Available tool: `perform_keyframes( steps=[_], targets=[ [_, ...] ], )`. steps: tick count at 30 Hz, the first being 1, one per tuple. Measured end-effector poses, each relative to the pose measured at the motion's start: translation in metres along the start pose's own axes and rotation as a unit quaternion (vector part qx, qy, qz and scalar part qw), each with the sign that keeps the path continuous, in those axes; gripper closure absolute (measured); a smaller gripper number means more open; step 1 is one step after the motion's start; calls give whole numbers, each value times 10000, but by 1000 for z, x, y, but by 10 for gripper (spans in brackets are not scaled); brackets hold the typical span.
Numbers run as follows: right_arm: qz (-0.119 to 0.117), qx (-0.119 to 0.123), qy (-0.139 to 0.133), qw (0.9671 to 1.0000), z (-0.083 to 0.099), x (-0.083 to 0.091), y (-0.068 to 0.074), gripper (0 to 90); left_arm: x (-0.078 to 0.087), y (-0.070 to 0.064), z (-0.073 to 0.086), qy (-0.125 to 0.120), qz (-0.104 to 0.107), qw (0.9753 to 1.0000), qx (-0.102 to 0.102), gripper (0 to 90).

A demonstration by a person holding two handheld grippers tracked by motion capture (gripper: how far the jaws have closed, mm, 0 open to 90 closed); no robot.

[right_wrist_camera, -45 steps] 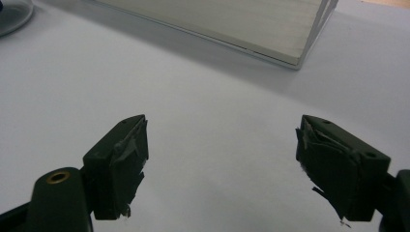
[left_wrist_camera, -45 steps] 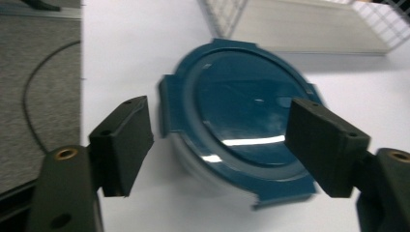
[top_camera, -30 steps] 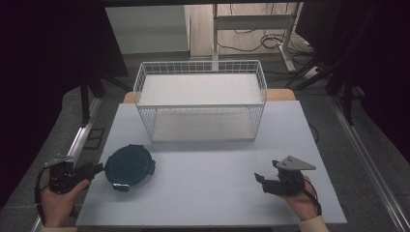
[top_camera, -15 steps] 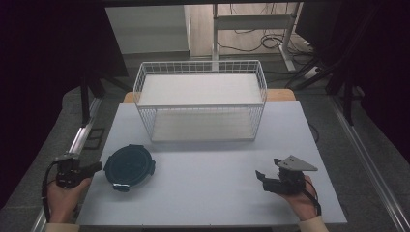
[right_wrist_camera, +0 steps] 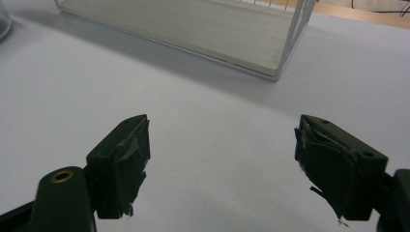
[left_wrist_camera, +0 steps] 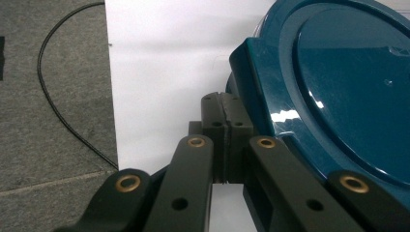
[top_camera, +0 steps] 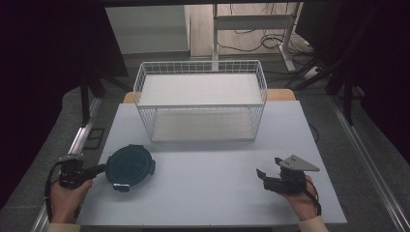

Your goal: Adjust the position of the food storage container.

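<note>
1. A dark teal round lidded container (top_camera: 129,166) sits near the front-left corner of the white table (top_camera: 208,193), well short of the wire basket (top_camera: 200,104) behind it.
2. The left gripper (left_wrist_camera: 226,126) has its jaws pressed together just beside the container's rim, pinching nothing; from here a forward push would likely shove the container rather than grasp it, because no gap is open to take the rim.
3. The right gripper (right_wrist_camera: 220,166) is spread wide over bare table, well apart from the container; it offers no support if the container slides.
</note>
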State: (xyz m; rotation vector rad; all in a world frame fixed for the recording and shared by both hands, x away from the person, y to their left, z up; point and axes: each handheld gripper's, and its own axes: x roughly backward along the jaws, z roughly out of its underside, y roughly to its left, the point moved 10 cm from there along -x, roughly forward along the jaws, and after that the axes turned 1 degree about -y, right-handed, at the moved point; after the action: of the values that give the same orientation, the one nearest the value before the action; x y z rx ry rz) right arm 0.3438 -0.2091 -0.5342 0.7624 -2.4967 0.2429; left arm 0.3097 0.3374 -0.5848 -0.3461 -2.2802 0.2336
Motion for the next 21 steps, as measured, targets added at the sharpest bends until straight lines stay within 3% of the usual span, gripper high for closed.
perform_keyframes(
  steps=[15,21],
  targets=[
    [-25,-66,48,10000,1,-4,0,198,-8,-11,-2,65,140,9999,-72,900],
    [-22,-50,43,10000,1,-4,0,198,-16,-21,1,245,128,9994,-212,900]
  ],
)
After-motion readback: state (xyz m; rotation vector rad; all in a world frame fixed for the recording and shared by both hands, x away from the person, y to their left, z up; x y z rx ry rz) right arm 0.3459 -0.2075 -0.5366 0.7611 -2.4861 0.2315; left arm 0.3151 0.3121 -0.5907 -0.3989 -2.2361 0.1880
